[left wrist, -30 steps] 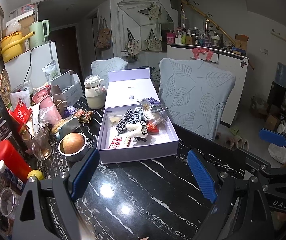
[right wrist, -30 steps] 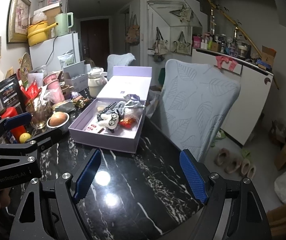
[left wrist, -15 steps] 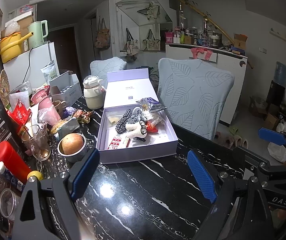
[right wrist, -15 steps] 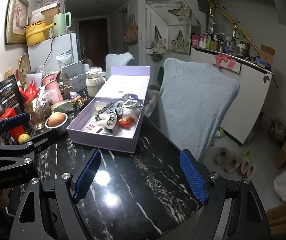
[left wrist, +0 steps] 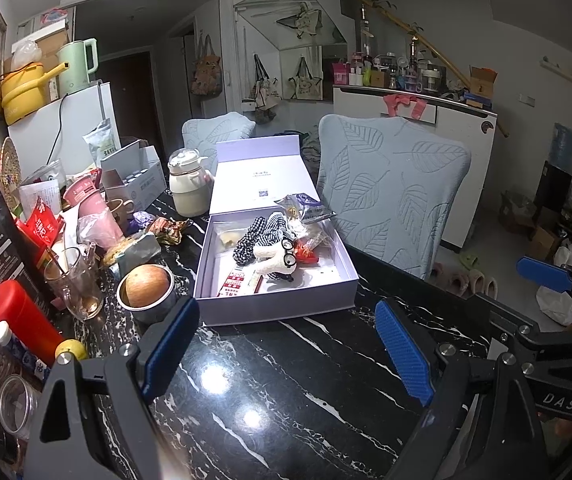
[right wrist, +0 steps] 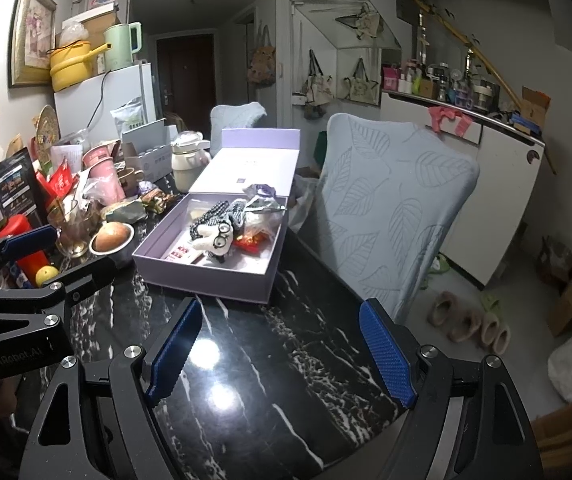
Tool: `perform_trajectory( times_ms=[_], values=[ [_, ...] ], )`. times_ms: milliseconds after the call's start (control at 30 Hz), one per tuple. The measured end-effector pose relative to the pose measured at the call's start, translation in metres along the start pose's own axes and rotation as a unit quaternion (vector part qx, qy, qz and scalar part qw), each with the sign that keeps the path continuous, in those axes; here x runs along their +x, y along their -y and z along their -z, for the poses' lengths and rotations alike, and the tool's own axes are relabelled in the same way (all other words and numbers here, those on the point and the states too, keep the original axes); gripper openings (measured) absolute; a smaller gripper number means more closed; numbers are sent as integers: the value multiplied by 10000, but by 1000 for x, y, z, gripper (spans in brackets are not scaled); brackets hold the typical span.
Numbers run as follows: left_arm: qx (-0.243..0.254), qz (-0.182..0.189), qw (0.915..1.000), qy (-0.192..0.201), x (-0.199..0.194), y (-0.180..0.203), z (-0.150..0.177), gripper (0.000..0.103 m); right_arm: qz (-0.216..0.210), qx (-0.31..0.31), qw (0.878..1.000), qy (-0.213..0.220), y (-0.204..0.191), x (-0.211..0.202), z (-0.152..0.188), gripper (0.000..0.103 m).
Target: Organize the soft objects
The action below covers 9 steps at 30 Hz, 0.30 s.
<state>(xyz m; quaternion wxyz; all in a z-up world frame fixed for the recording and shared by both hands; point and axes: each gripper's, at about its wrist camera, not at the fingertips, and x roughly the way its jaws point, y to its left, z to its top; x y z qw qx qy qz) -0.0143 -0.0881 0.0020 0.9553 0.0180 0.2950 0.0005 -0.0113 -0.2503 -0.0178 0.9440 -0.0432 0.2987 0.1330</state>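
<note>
An open lilac box (left wrist: 273, 304) (right wrist: 205, 276) stands on the black marble table, lid tipped back. Inside lie a white plush toy with glasses (left wrist: 273, 260) (right wrist: 215, 240), checked fabric scrunchies (left wrist: 251, 240) (right wrist: 209, 216), a red item (left wrist: 306, 254), clear packets (left wrist: 306, 208) and a red-and-white card (left wrist: 235, 284). My left gripper (left wrist: 286, 344) is open and empty, hovering above the table in front of the box. My right gripper (right wrist: 277, 344) is open and empty, to the right of the left one, which shows at the left of its view (right wrist: 45, 252).
Left of the box stand a steel bowl with an apple (left wrist: 145, 286), a glass mug (left wrist: 71, 280), a red bottle (left wrist: 17, 316), a cream kettle (left wrist: 189, 188) and snack packs. A leaf-patterned chair (left wrist: 394, 196) stands at the table's right edge. Slippers (right wrist: 466, 320) lie on the floor.
Both grippers have drifted slightly; the box sits a little further away in the right wrist view. Nothing was taken or released.
</note>
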Motion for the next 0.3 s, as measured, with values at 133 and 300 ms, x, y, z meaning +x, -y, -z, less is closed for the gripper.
perform_trajectory(
  times_ms=[133, 300],
  values=[
    [28, 43, 10000, -3, 0, -1, 1, 90, 5, 19, 10000, -22, 1, 0, 1, 82],
    [48, 63, 10000, -14, 0, 0, 2, 90, 10, 16, 10000, -32, 0, 1, 0, 82]
  ],
)
